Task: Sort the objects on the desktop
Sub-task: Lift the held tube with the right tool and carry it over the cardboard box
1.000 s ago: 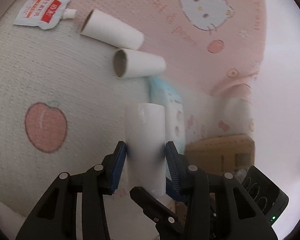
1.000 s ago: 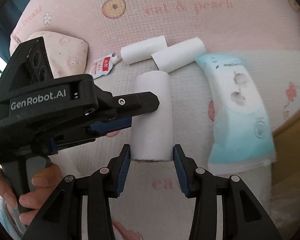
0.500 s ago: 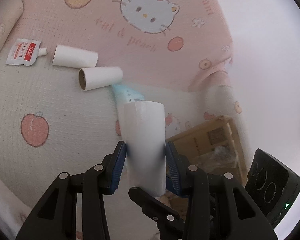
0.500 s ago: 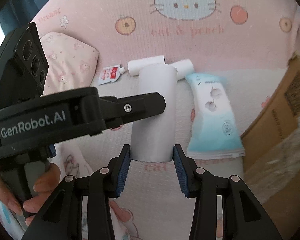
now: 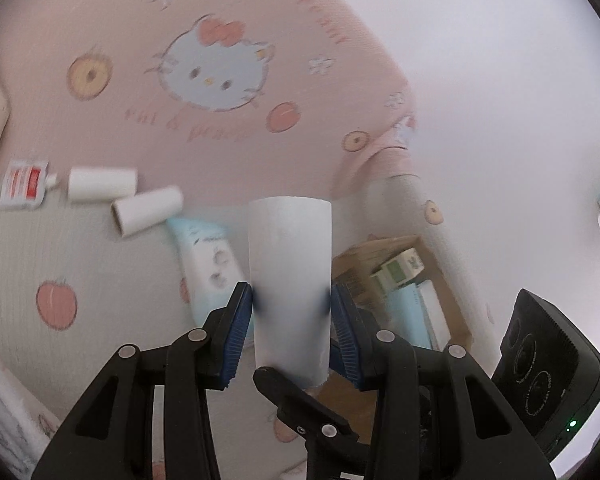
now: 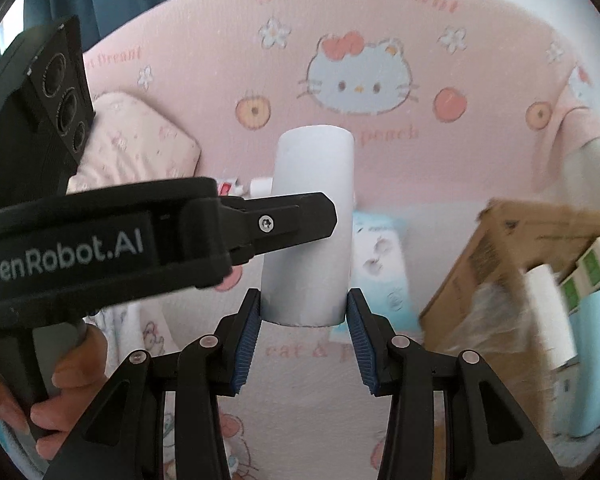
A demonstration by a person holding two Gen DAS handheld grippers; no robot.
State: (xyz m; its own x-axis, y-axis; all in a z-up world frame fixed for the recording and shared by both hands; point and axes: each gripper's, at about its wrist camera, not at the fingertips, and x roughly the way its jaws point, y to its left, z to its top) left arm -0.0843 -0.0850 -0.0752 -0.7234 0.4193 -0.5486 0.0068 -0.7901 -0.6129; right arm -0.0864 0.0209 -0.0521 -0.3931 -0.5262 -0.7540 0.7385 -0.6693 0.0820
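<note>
A white paper roll (image 5: 290, 252) hangs above the pink cartoon-print bed sheet (image 5: 220, 20), held at both ends. My left gripper (image 5: 290, 294) is shut on the roll, blue pads pressing its sides. In the right wrist view my right gripper (image 6: 304, 298) is shut on the lower end of the same roll (image 6: 312, 200), and a black finger (image 6: 284, 220) of the left gripper crosses it from the left. Two more white rolls (image 5: 102, 184) (image 5: 148, 210) lie on the sheet beside a red and white sachet (image 5: 22, 184). A pale blue wipes pack (image 5: 204, 256) lies below the held roll.
An open cardboard box (image 6: 480, 264) stands at the right of the bed, with a white roll (image 6: 548, 312) and green and white packs (image 5: 400, 268) inside. A patterned pillow (image 6: 140, 140) lies at the left. A person's hand (image 6: 72, 384) grips the left gripper's handle.
Both grippers have risen with the white roll still between them, so the bed looks farther away. The cardboard box has come into view at the right.
</note>
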